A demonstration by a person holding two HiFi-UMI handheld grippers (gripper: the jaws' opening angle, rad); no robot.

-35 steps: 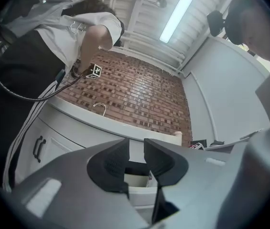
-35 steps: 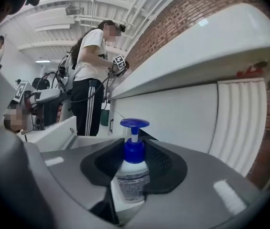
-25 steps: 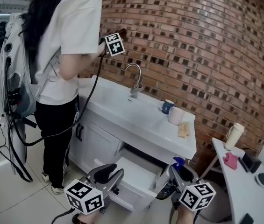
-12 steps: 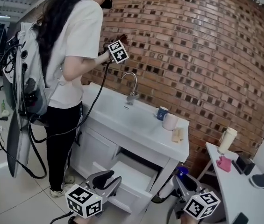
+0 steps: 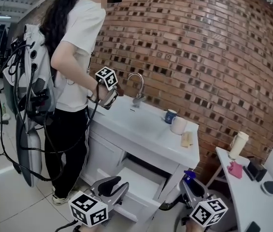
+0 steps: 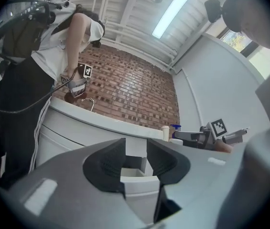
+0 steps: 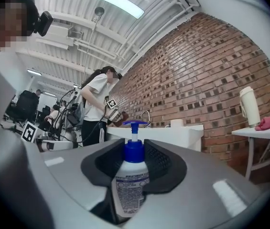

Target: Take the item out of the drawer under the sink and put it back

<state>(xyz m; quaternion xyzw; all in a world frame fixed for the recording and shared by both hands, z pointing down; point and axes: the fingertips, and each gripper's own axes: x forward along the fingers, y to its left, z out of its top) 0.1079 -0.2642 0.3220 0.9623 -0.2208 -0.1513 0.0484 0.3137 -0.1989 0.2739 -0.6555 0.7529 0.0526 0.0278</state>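
Note:
The drawer [image 5: 137,183] under the white sink counter [image 5: 141,129] stands pulled out. My left gripper [image 5: 111,186] is at the drawer's front left edge; in the left gripper view the white drawer front [image 6: 137,178] fills the gap between its jaws, so the left gripper [image 6: 135,154] looks shut on it. My right gripper [image 5: 190,183] hangs just right of the drawer, beside the cabinet's corner. It is shut on a white pump bottle [image 7: 132,185] with a blue pump head [image 5: 188,174], held upright.
Another person [image 5: 73,71] stands at the sink's left end holding a gripper [image 5: 106,81] near the faucet [image 5: 137,83]. Two mugs [image 5: 176,121] sit on the counter. A white table [image 5: 245,197] at the right carries a cream bottle [image 5: 237,144] and a pink cloth [image 5: 237,168].
The other person has lowered their gripper from the brick wall down to the sink. My two grippers have hardly moved; the bottle stays gripped.

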